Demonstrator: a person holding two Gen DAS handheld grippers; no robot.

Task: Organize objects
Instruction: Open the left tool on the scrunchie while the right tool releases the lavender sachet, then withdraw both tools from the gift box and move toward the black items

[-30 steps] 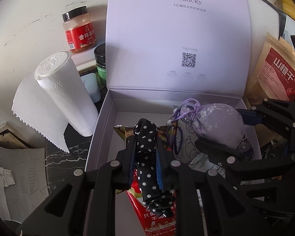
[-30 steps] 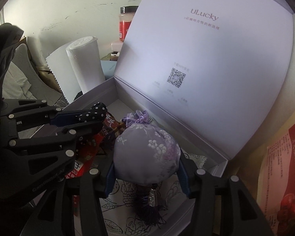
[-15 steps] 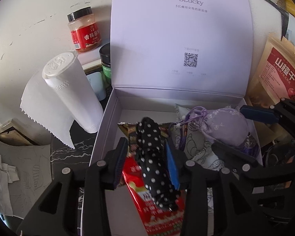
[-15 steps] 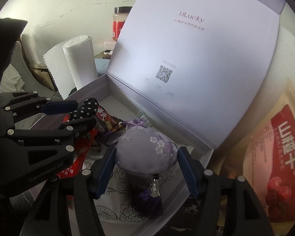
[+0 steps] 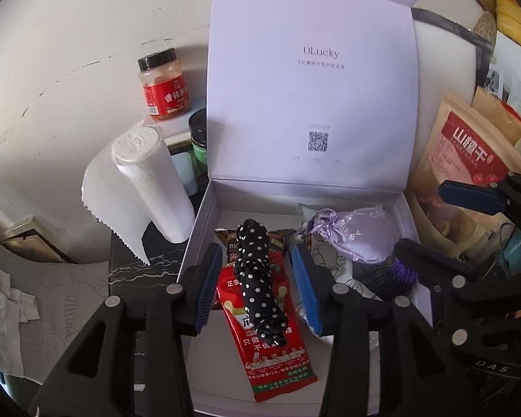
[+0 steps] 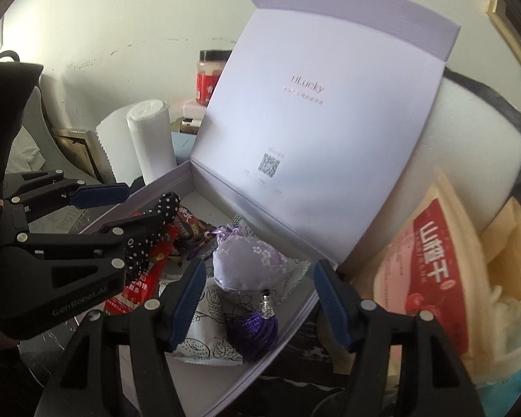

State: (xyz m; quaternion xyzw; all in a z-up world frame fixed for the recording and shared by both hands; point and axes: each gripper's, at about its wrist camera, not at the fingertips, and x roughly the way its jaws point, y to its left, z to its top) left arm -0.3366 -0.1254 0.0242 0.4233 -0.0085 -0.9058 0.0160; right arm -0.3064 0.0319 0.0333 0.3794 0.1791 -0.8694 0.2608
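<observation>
An open lilac gift box (image 5: 205, 215) (image 6: 163, 180) has its lid (image 5: 312, 87) standing upright. Inside, a black polka-dot cloth roll (image 5: 260, 278) (image 6: 165, 205) lies on a red snack packet (image 5: 278, 358). A lilac sachet (image 5: 357, 236) (image 6: 250, 264) with a purple tassel (image 6: 253, 330) lies on a patterned white pouch (image 6: 205, 340) at the box's right. My left gripper (image 5: 257, 285) is open, its pads apart on either side of the roll. My right gripper (image 6: 260, 299) is open, its pads wide of the sachet.
A white paper towel roll (image 5: 153, 180) stands left of the box. A red spice jar (image 5: 165, 90) and a dark green jar (image 5: 198, 139) stand behind it. Snack bags (image 5: 465, 160) (image 6: 430, 264) crowd the right side. A wall is close behind.
Both grippers have opened and let go: the polka-dot roll and the sachet now lie in the box. Both grippers have drawn back from the box.
</observation>
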